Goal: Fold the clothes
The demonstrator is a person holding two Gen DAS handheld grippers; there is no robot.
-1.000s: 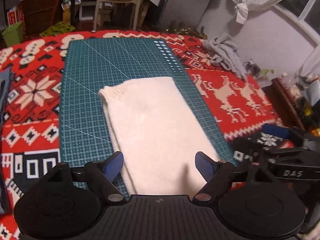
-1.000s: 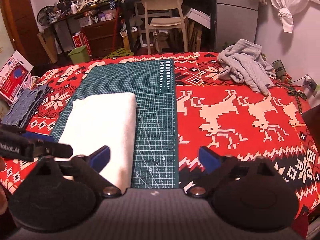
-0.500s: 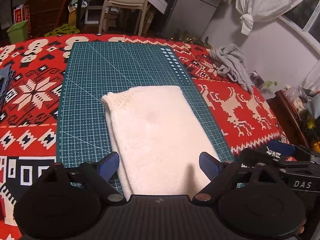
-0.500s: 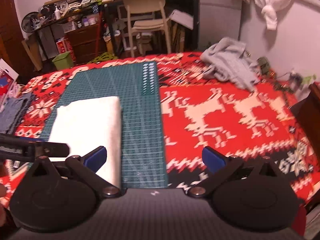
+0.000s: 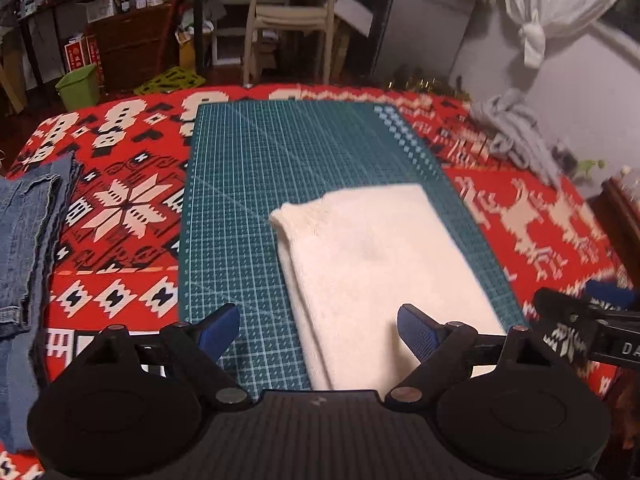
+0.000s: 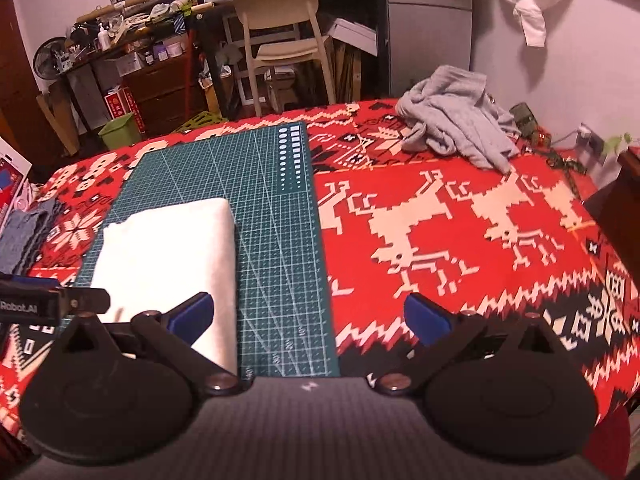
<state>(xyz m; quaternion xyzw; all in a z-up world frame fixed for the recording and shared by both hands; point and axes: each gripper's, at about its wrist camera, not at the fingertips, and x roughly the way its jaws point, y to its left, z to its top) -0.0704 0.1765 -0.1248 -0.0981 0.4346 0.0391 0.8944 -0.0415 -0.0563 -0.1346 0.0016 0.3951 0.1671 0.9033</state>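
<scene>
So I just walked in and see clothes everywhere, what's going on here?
A person is folding clothes with two hand-held grippers. A white folded garment lies on the green cutting mat. The left hand-held gripper and right hand-held gripper are open, holding nothing. A crumpled grey garment waits; folded jeans lie aside.

A red patterned cloth (image 6: 460,240) covers the counter. On it lie a green cutting mat (image 6: 276,240), a crumpled grey garment (image 6: 456,128) at the far right, and folded jeans (image 5: 28,240) at the left edge.
</scene>
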